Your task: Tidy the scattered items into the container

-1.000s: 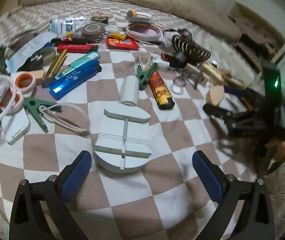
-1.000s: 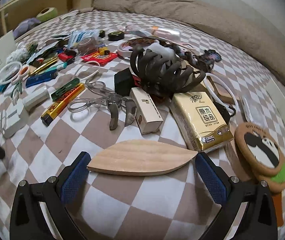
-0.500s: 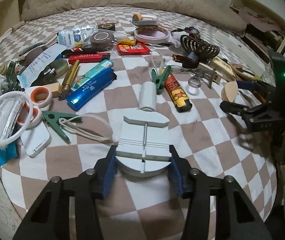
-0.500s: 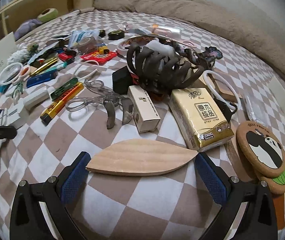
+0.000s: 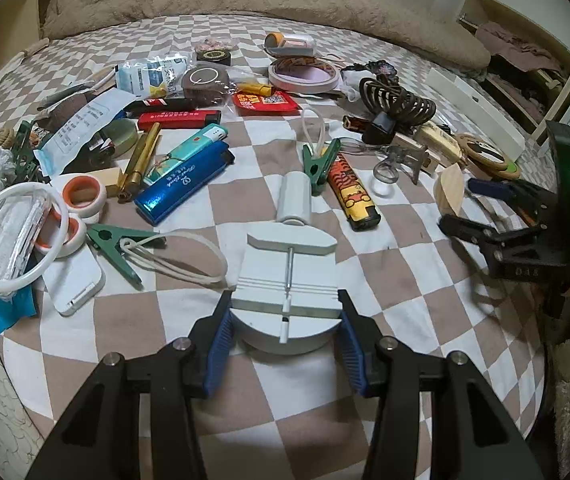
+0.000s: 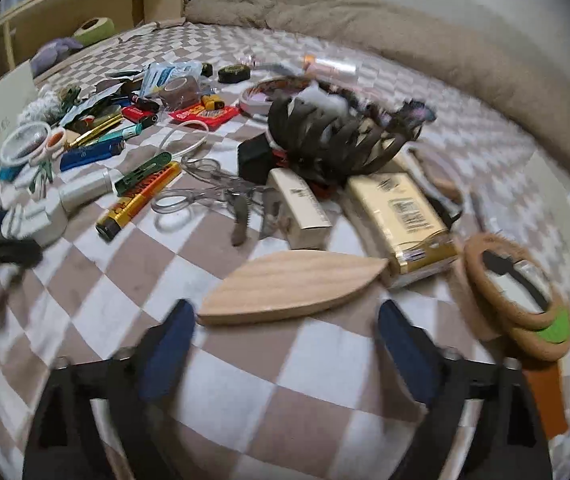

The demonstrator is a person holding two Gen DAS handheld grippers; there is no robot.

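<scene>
Clothespin (image 5: 319, 162) left of lighter (image 5: 352, 197)

Matt white plastic tool (image 5: 287, 280), glossy blue lighter (image 5: 183, 186), smooth wooden leaf board (image 6: 291, 286), checked cloth sheet (image 5: 133, 332).

Little lettering is reading clearly: the black plastic gripper frame (image 5: 525, 270) at the right is showing raised characters like "DAS", while print on the long red lighter (image 5: 179, 119) is staying illegible.

- Five lighters: blue (image 5: 183, 184), teal (image 5: 187, 152), red (image 5: 179, 119), black (image 5: 157, 103), orange (image 5: 351, 192)
- Two green clips (image 5: 319, 162)
- Two orange-rimmed tape rolls (image 5: 83, 194)
- Two panda coasters (image 6: 519, 286)
</scene>
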